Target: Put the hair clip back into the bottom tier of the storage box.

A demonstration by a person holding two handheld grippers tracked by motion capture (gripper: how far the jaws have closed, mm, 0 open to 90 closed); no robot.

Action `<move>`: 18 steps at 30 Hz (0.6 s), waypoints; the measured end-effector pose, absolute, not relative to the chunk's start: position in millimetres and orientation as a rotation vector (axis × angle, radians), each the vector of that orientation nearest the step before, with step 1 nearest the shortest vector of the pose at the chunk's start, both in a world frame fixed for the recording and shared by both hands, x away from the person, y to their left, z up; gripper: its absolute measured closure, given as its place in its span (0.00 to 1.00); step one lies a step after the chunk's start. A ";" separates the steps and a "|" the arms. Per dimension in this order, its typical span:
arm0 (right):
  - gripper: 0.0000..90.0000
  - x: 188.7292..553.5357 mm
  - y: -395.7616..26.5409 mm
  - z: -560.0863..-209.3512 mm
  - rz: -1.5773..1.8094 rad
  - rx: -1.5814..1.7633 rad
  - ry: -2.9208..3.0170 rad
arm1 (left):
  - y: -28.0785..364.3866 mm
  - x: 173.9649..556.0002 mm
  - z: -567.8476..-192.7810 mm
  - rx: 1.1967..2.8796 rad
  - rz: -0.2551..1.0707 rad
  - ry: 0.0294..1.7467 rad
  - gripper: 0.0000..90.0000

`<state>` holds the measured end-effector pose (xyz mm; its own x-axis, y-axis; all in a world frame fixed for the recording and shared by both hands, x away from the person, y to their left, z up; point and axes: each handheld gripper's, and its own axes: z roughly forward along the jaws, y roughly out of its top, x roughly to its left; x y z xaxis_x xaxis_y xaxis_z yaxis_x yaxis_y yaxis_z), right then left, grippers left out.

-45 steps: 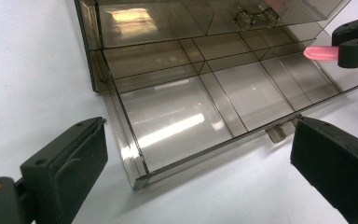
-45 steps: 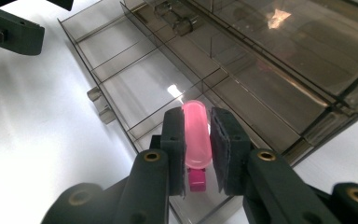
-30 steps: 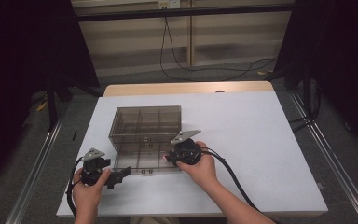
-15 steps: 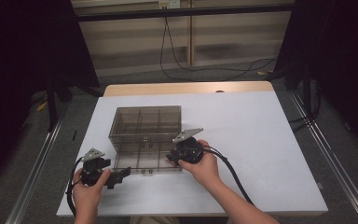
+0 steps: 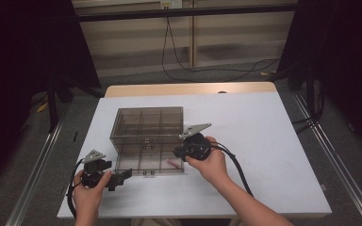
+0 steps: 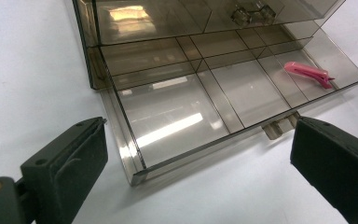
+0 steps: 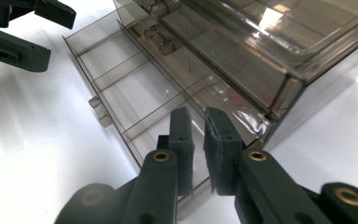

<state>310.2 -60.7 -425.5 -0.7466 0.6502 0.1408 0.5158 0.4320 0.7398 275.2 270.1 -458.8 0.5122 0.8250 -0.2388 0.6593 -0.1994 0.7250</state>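
Observation:
A smoky clear drawer box (image 5: 146, 123) stands on the white table (image 5: 264, 141), its bottom drawer (image 6: 177, 116) pulled out toward me. A pink clip (image 6: 307, 73) lies in the drawer's right-end compartment, also visible in the high view (image 5: 172, 164). My left gripper (image 6: 198, 144) is open, its jaws wide apart just in front of the drawer's left corner and touching nothing. My right gripper (image 7: 198, 116) hovers over the drawer's right end beside the box. Its jaws have just been closing and stand almost together with nothing between them.
The drawer's small front handle (image 6: 279, 126) sticks out between my hands. An upper drawer (image 6: 242, 14) of the box is closed. Bare white table lies to the right and in front of the box. Cables (image 5: 235, 165) trail from both grippers toward me.
My right gripper has lifted slightly and shifted a little to the right, away from the drawer's right end. The left gripper has stayed where it was.

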 end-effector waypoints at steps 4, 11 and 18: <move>0.94 310.6 -62.7 -420.5 1.229 1.030 2.514 | 269.8 275.2 -458.9 1.941 0.253 1.218 0.04; 0.98 312.7 -66.0 -410.0 1.238 1.040 2.494 | 270.1 275.3 -459.2 1.935 0.250 1.217 0.04; 0.99 315.7 -67.4 -400.4 1.246 1.045 2.490 | 270.1 275.3 -459.1 1.935 0.248 1.217 0.04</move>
